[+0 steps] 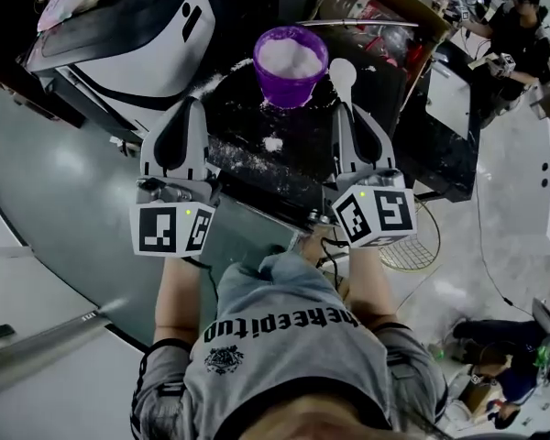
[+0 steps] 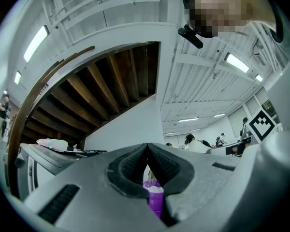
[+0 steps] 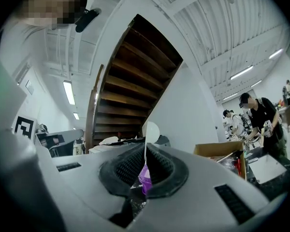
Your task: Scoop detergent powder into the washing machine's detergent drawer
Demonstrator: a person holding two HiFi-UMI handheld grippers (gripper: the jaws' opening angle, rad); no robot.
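Right gripper [image 1: 346, 110] fingers pinch the white spoon [image 1: 342, 73] handle, bowl upright, just right of the powder-filled purple cup [image 1: 291, 62] on the desk [image 1: 234, 117]. Left gripper [image 1: 190, 108] fingers pressed together, empty. Likely best: dip shallow, lift level.

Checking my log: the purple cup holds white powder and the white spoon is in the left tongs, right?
No. The white spoon is in the right tongs, not the left tongs, as the right gripper view shows. The purple cup does hold white powder.
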